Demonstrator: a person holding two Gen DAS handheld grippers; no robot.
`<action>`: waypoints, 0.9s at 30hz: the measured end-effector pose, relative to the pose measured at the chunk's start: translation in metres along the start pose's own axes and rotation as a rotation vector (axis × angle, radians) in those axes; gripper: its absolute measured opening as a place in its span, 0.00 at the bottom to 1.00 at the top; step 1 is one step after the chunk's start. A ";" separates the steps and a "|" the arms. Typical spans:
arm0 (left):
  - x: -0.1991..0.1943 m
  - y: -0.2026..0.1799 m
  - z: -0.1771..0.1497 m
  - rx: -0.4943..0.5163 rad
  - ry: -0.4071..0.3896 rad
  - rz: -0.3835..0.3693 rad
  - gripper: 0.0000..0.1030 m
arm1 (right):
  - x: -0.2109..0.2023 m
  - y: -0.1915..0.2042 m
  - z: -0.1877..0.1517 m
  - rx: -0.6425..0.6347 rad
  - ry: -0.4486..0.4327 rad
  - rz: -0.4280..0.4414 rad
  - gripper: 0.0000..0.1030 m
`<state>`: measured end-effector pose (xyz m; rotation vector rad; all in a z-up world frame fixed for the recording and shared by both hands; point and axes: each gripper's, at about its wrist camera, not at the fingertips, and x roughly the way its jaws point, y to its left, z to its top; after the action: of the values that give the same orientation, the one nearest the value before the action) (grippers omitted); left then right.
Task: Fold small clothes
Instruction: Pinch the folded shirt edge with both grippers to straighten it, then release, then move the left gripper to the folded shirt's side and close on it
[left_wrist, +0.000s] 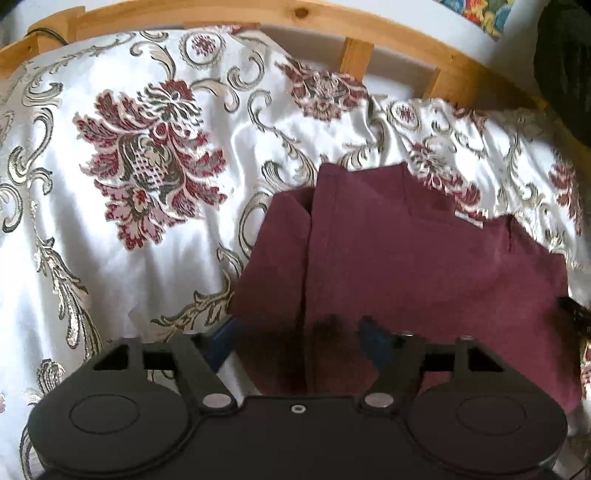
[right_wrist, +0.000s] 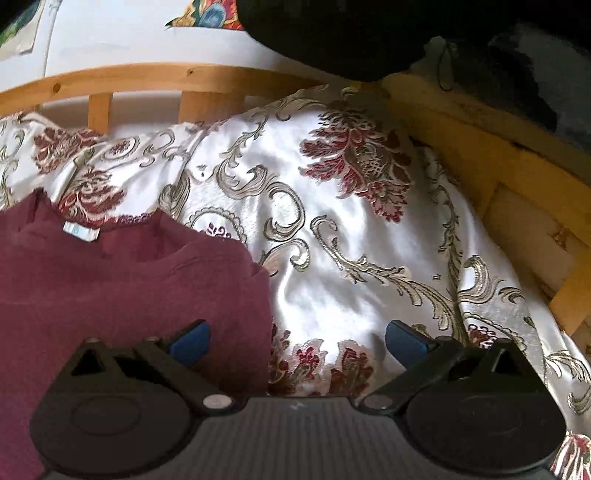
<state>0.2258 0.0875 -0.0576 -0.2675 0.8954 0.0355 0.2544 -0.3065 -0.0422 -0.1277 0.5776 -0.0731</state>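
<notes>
1. Left wrist view, far left: the satin bedspread (left_wrist: 110, 240) runs off the frame, glossy white, rumpled, woven with dark red flowers and grey scrolls.
2. Centre: the left gripper (left_wrist: 295, 332) has its blue pads apart, and the near edge of the maroon shirt (left_wrist: 406, 258) lies between them. Whether they pinch it I cannot tell; the left pad is mostly hidden behind the cloth and the linkage.
3. The shirt itself is soft and matte, one side flap folded inward along a straight crease. It lies on the bedspread, right of centre.
4. Top: a pine bed frame (left_wrist: 369, 33), curved by the lens, knots showing.
5. Right wrist view, left side: the shirt again (right_wrist: 129, 288), neck label visible, its lower part cut off by the frame edge.
6. The right gripper (right_wrist: 295, 338) is spread wide, gripping nothing. Its left pad (right_wrist: 190, 339) hovers over the shirt's edge, the right one over bare satin.
7. Upper right: something black (right_wrist: 351, 37), too dark to make out.
</notes>
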 end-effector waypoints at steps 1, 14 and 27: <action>-0.001 0.001 0.000 -0.007 -0.003 0.000 0.77 | -0.003 -0.001 0.000 0.007 -0.001 -0.009 1.00; 0.033 0.016 0.006 -0.101 0.110 0.095 0.87 | -0.011 -0.033 -0.008 0.162 0.120 -0.117 1.00; 0.020 0.026 0.012 -0.170 0.019 0.000 0.99 | -0.045 -0.014 -0.014 0.210 0.111 0.020 1.00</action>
<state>0.2438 0.1136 -0.0715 -0.4271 0.9121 0.1097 0.2080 -0.3165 -0.0277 0.0868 0.6785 -0.1212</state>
